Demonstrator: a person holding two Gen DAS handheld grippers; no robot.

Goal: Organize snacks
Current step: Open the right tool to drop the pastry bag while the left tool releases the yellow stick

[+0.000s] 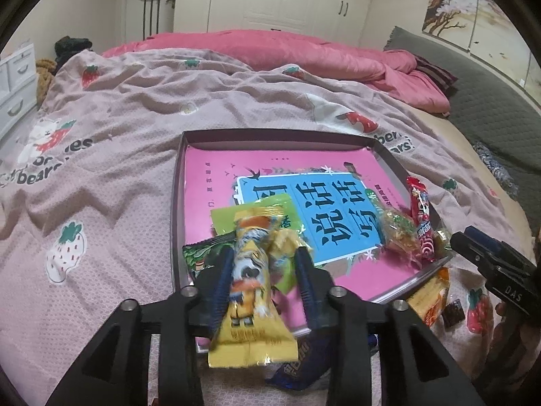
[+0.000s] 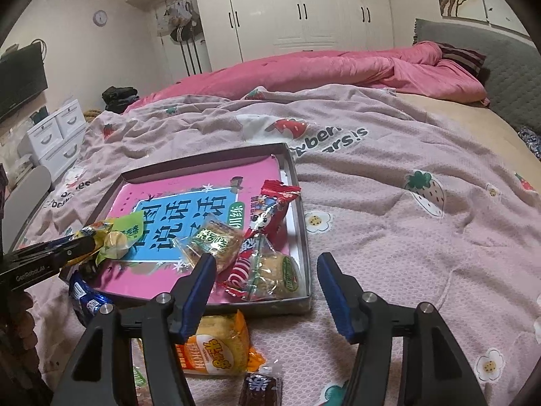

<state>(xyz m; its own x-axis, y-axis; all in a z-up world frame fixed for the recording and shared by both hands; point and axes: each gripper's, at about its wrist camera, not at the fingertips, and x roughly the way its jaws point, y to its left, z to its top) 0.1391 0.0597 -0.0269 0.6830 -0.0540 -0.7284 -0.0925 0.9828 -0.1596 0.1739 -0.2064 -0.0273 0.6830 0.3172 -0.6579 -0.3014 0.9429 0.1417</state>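
Showing only at the right wrist, spread fingers [image 2: 267, 275] hang empty; left fingers [image 1: 263, 260] loosely straddle a yellow packet [image 1: 252, 291].

Glossy plastic wrappers [image 1: 252, 280] (crinkled); matt cloth blanket [image 1: 118, 155].

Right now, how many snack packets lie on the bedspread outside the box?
3: orange packet by the box's near edge, dark brown packet below it, blue packet at the box's left corner. More may hide behind the right gripper.
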